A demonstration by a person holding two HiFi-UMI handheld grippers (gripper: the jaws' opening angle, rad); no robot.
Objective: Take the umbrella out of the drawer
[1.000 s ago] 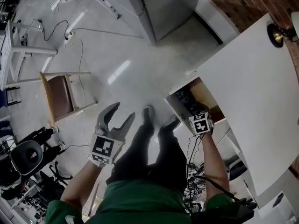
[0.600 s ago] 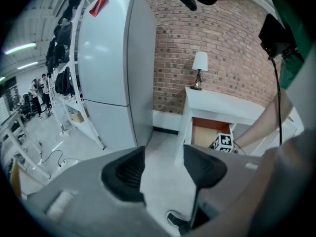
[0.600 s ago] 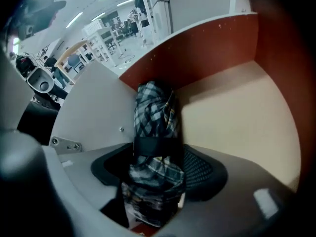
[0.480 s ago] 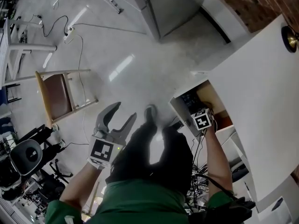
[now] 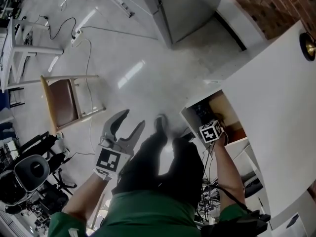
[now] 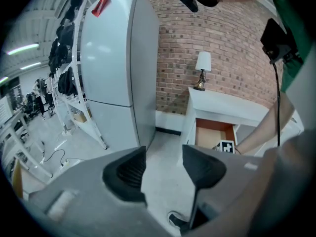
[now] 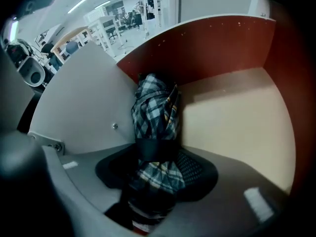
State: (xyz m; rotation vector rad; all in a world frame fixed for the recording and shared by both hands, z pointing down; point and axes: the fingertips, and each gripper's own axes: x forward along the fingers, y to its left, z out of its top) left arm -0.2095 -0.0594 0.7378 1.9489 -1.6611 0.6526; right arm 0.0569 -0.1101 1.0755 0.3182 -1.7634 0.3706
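While I stand on the pale grey floor [image 5: 148, 68], a folding chair [image 5: 63, 100] with a brown seat sits at the far left among cables, well apart from me. My left gripper [image 5: 132, 117] hangs over open floor, its jaws closing with nothing between them. Ahead rises a white refrigerator [image 5: 185, 4], with a lane of floor between it and the white desk [image 5: 276, 93]. The desk's drawer [image 5: 224, 110] stands pulled out just beside my right leg. My right gripper [image 7: 158, 174] points steeply down into it, jaws closing on the plaid umbrella [image 7: 154, 115], whose folded cloth fills the gap between the pads. The umbrella lies in the corner where the drawer's white panel meets its red-brown wall, with tan drawer floor open to its right. A lamp [image 5: 308, 46] stands at the desk's far edge, by the brick wall [image 5: 269, 4].
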